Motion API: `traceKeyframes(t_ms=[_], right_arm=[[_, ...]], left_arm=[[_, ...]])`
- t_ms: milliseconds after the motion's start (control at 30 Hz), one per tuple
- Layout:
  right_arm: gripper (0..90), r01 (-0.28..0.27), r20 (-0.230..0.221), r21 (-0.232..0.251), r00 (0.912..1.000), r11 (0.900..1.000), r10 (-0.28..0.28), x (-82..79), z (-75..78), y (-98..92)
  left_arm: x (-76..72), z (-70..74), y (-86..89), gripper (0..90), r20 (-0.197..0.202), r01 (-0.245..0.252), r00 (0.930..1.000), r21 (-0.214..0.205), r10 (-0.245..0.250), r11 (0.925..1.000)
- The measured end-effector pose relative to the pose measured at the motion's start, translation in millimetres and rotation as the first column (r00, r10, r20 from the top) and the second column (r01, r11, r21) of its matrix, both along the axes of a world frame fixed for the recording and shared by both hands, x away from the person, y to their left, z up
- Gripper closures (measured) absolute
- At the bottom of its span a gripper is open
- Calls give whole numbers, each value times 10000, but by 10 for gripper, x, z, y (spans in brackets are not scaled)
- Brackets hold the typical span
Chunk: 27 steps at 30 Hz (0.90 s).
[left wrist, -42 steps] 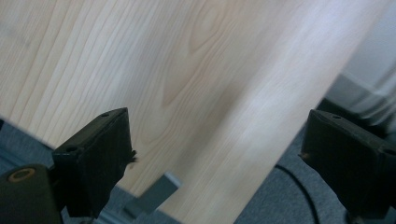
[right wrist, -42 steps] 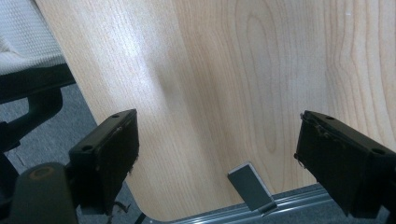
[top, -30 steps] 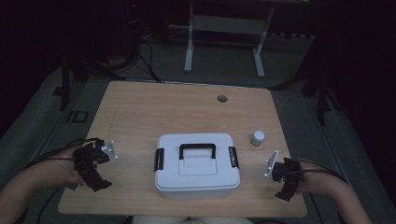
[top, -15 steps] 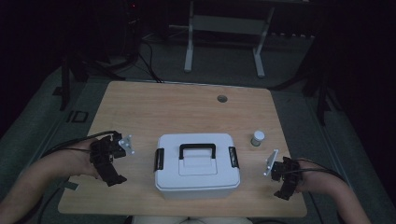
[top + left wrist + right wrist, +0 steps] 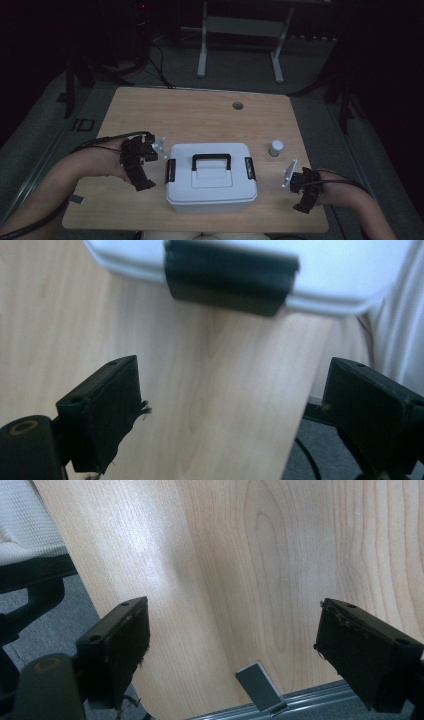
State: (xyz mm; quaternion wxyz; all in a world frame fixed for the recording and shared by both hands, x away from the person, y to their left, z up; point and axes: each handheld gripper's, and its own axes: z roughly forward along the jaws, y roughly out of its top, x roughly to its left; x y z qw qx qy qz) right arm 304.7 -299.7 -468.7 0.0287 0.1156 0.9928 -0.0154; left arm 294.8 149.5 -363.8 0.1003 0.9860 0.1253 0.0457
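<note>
The left hand-held gripper (image 5: 141,162) had moved in from the left edge of the bench (image 5: 200,112) and now sat just beside the left side of the white box (image 5: 211,176). A second before, it was out near that edge, well apart from the box. In the left gripper view its two black jaws were spread wide with only bare wood between them, so it was let go and held nothing. Right ahead of it was the black left latch (image 5: 231,277) on the box's side, close but not touched. The right hand-held gripper (image 5: 305,190) had not moved; it stayed near the right front corner of the bench, apart from the box. Its jaws were also wide apart over bare wood in the right gripper view, so it held nothing too. The white box had stayed where it was, at the middle of the front edge of the bench, with its lid on, its black handle (image 5: 212,160) lying flat on top, and a right latch (image 5: 250,168) on its other side. A small white jar (image 5: 276,148) stood near the right edge, between the box and that edge, just behind the right hand-held gripper. A small round hole (image 5: 238,105) was near the back edge. Nothing stood between the left hand-held gripper and the left latch.
</note>
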Motion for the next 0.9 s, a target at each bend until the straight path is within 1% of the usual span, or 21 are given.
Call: traceKeyframes(t_ms=[33, 67, 133, 167, 200, 267, 300, 333, 367, 400, 433, 500, 533, 600, 633, 667, 733, 767, 833, 867, 900], right_arm=[[139, -19, -7, 18, 10000, 10000, 19, 3, -1, 2], [142, -29, 3, 17, 10000, 10000, 29, 6, -3, 4], [143, -21, -31, -9, 10000, 10000, 21, 4, -8, 7], [143, -21, -31, -9, 10000, 10000, 21, 4, -8, 7], [145, -25, -51, -63, 10000, 10000, 25, 3, -9, 6], [145, -11, -82, -42, 10000, 10000, 11, 5, -9, 1], [145, -11, -82, -42, 10000, 10000, 11, 5, -9, 1], [153, -2, -94, -30, 10000, 10000, 2, 7, -9, -2], [153, -2, -94, -30, 10000, 10000, 2, 7, -9, -2], [163, -57, -119, -35, 9999, 10000, 56, 6, -13, -3], [163, -57, -119, -35, 9999, 10000, 56, 6, -13, -3], [163, -56, -136, -44, 9999, 10000, 56, 6, -15, -3], [163, -58, -130, -61, 9999, 10000, 58, 6, -15, -3], [163, -46, -138, -76, 9999, 10000, 45, 8, -14, -4], [163, -57, -118, -88, 9999, 9999, 55, 9, -12, -3], [163, -50, -111, -85, 9999, 10000, 49, 13, -10, -2], [163, -79, -66, -59, 9999, 10000, 79, 19, -11, 5], [163, -79, -56, -49, 10000, 10000, 79, 22, -11, 10], [163, -137, -60, -98, 9999, 9999, 136, 23, -15, 22], [163, -152, -30, -84, 9999, 9998, 151, 25, -15, 27], [163, -143, -40, -57, 9999, 9999, 143, 26, -13, 31]], left_arm=[[0, 0, 0, 85, 0, 0, 10000, 0, 0, 10000], [16, 8, -37, 85, 125, 89, 9999, -24, -89, 10000], [61, 30, -147, 85, 140, 355, 9993, -162, -353, 9992], [61, 30, -147, 85, 140, 355, 9993, -162, -353, 9992], [91, 44, -225, 85, 53, 560, 9984, -258, -559, 9981], [105, 48, -268, 85, 141, 630, 9979, -245, -626, 9977], [123, 52, -312, 85, 76, 740, 9972, -248, -738, 9970], [150, 53, -403, 85, 190, 861, 9961, -254, -856, 9960], [150, 53, -403, 85, 190, 861, 9961, -254, -856, 9960], [177, 50, -489, 85, 175, 994, 9949, -237, -990, 9948], [177, 50, -489, 85, 175, 994, 9949, -237, -990, 9948], [209, 54, -563, 85, 86, 1100, 9939, -218, -1098, 9937], [222, 54, -598, 85, 142, 1111, 9937, -228, -1108, 9935], [260, 71, -657, 85, 94, 1299, 9915, -304, -1296, 9911], [276, 77, -686, 85, 136, 1272, 9918, -447, -1267, 9909], [297, 86, -715, 85, 38, 1313, 9913, -513, -1313, 9900], [323, 89, -783, 85, 156, 1370, 9905, -447, -1365, 9896], [338, 88, -817, 85, 10, 1436, 9896, -418, -1437, 9888], [353, 78, -892, 85, 101, 1522, 9883, -230, -1520, 9881], [360, 77, -925, 85, 15, 1589, 9873, -202, -1589, 9871], [363, 77, -958, 85, 49, 1641, 9864, -199, -1640, 9862]])
